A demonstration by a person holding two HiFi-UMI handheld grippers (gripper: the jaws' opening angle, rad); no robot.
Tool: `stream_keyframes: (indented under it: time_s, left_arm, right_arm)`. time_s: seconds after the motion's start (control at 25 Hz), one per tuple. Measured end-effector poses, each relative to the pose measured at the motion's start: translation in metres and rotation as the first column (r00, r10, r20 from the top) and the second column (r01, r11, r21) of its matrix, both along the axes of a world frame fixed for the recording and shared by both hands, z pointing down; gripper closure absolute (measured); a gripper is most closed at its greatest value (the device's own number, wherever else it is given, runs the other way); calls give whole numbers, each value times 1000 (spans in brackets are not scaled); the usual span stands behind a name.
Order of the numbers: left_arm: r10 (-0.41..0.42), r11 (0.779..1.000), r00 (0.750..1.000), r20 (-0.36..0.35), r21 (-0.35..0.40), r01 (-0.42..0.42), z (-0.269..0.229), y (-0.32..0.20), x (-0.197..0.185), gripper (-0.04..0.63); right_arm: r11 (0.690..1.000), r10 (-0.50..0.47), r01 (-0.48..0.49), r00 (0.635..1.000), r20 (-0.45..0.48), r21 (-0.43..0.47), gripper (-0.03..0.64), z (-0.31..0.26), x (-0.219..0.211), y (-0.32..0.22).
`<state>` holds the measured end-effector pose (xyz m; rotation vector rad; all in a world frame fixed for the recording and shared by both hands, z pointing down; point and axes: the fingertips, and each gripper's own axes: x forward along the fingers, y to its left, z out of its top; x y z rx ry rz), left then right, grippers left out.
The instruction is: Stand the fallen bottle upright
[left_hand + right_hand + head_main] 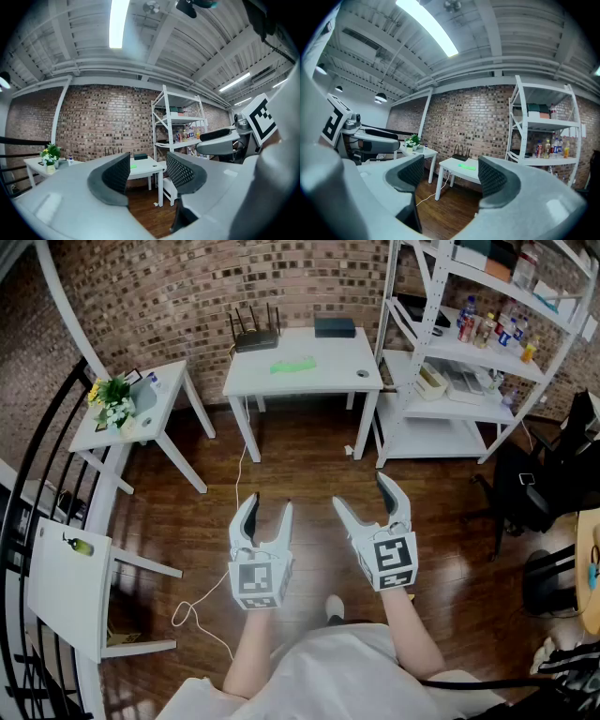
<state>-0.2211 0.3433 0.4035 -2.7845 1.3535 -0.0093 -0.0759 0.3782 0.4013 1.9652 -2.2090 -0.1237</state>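
Head view: the fallen bottle (292, 365), green, lies at the middle of the white table (337, 371). Probably light, slick plastic; grip its midbody. Left gripper (267, 505) stands partly open, right gripper (361, 491) wide; both empty.

A lab-like workroom is indicated: a bare brick wall (169, 287), a dark wooden floor (300, 479) and a strip light (118, 23) under an exposed beamed ceiling (197, 51) are seen. A white surface (328, 376) carrying a router (255, 338), a metal shelving rack (441, 357) stocked with bottles (487, 329) and a black office chair (534, 488) are set around.
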Motion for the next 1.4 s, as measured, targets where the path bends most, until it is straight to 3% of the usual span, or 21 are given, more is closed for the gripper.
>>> stream_keyframes:
  time_s: [0.2,0.32,0.44,0.56,0.76,0.88,1.16,1.4]
  left_arm:
    - [16,1000,999,43,9,-17,10,-30,60,347]
    - [27,1000,996,83,-16,-26,23,-45,83,347]
    - [23,997,994,108,-81,-14,44,-61,91,347]
    - [22,996,991,136,-88,-10,63,-93,97,347]
    - [15,993,989,147,-114,2,73,-172,105,347]
    - [17,990,994,109,-144,-1,71,-237,118,347]
    - [42,991,996,74,-131,-32,64,-380,132,347]
    - [27,994,999,40,-111,-23,55,-472,143,347]
  right_arm:
    - [998,56,-56,996,64,6,276,10,75,-17]
    - [993,113,-108,985,133,-44,281,35,114,-27]
    - [990,130,-118,978,164,-81,286,58,131,-39]
    - [989,128,-111,975,182,-99,288,69,143,-72]
    - [993,73,-55,983,166,-109,288,77,146,-153]
    - [995,40,-26,988,149,-93,288,70,154,-216]
    - [994,-20,34,991,131,-105,288,50,152,-372]
    - [991,-75,86,992,104,-105,288,49,159,-457]
